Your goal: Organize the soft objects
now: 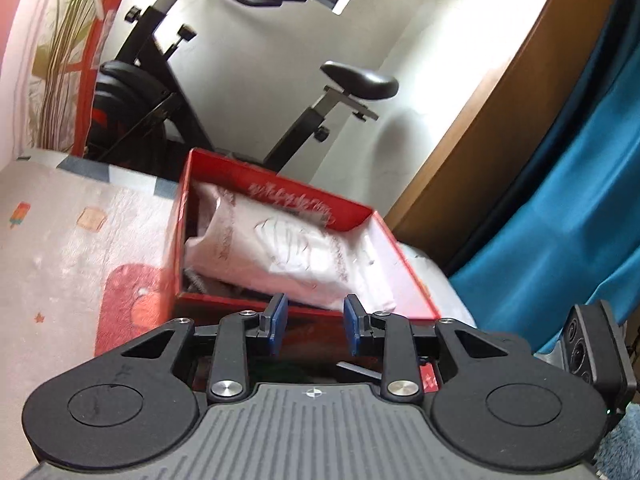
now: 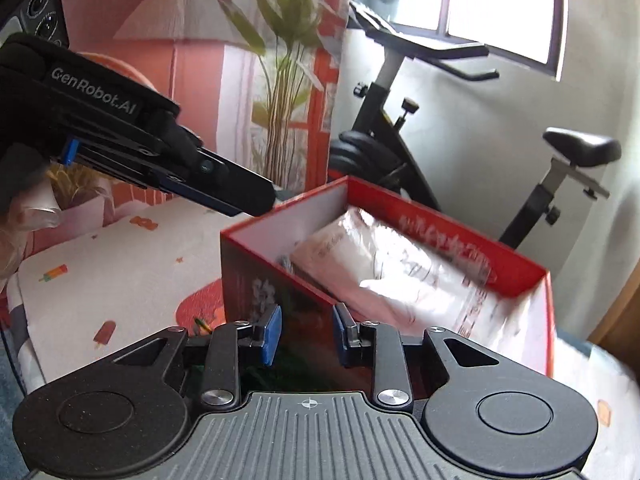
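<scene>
- While both grippers hang by the red box, a white bag lies inside it, tilted.
- Left gripper: jaws apart, holding nothing, at the box's near wall.
- Right gripper: jaws apart, holding nothing, at the box's near corner.
- Box sits on a patterned blanket; exercise bike behind.
</scene>
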